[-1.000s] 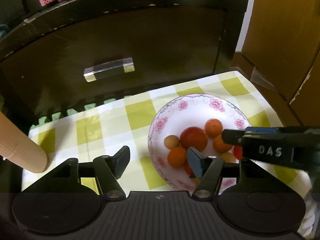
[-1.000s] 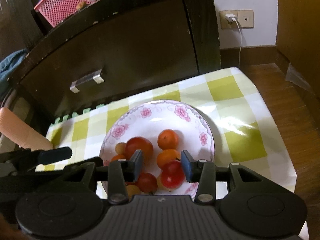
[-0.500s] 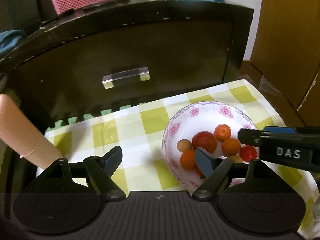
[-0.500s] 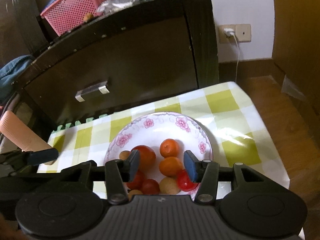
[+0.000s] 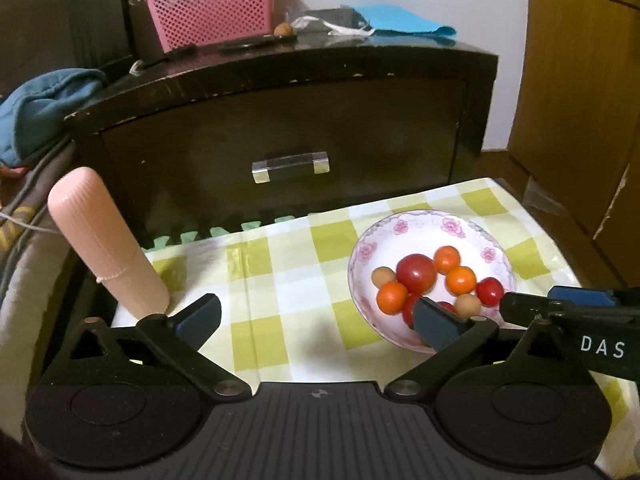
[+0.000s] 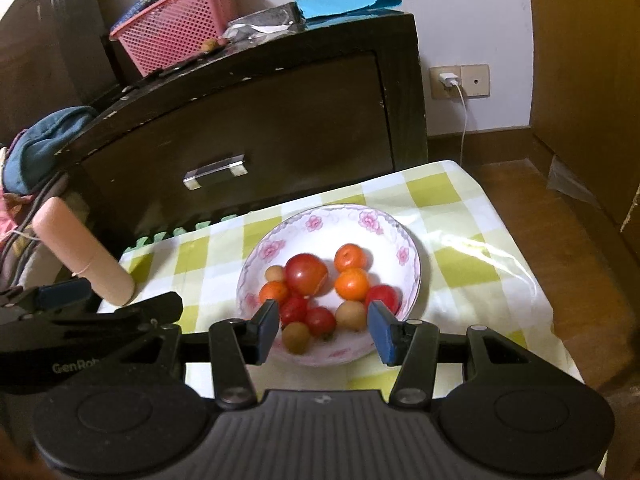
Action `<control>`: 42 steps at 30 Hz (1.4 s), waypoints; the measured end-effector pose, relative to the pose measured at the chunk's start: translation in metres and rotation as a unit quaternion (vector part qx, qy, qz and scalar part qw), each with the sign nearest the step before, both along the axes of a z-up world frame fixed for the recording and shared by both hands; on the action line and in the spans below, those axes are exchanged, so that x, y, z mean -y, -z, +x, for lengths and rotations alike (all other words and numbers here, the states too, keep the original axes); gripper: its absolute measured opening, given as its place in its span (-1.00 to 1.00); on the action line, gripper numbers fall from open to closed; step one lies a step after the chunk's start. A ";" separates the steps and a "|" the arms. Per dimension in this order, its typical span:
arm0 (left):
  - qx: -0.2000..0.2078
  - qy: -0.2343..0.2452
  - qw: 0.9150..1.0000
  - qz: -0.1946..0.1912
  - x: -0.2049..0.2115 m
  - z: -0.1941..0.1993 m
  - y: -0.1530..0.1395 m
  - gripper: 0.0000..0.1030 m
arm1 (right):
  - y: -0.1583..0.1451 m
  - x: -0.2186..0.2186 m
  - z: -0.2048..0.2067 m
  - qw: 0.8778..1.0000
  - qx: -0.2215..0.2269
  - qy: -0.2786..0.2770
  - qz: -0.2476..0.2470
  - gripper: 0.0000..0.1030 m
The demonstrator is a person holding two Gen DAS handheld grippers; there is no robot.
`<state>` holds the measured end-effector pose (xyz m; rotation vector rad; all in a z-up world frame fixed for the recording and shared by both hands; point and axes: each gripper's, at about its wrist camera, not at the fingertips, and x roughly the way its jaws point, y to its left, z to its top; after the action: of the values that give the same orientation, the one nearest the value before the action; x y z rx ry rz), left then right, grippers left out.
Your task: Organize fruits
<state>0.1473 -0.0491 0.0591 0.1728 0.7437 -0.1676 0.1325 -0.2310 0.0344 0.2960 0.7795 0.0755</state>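
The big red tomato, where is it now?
Right wrist view: the big red tomato sits mid-bowl, left of two oranges, beyond the right gripper.

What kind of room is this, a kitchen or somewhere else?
Probably a bedroom or living room in a home, not a kitchen: a dark wooden drawer cabinet topped with a pink basket, bedding-like cloth beside it, and a plugged-in wall socket.

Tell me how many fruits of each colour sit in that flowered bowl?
In the white flowered bowl:
Red round fruits: 4, largest
Orange round fruits: 3, one at
Tan-brown small round fruits: 3, one at
Total: 10
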 end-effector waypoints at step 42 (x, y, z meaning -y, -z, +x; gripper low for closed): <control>-0.061 -0.003 0.997 0.037 -0.027 -0.103 0.034 1.00 | 0.018 -0.037 -0.130 0.999 -0.040 0.007 -0.004 -0.05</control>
<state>0.0439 -0.0224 0.0252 0.2319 0.8722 -0.1454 0.0025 -0.1936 0.0168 0.2973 0.8565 0.0474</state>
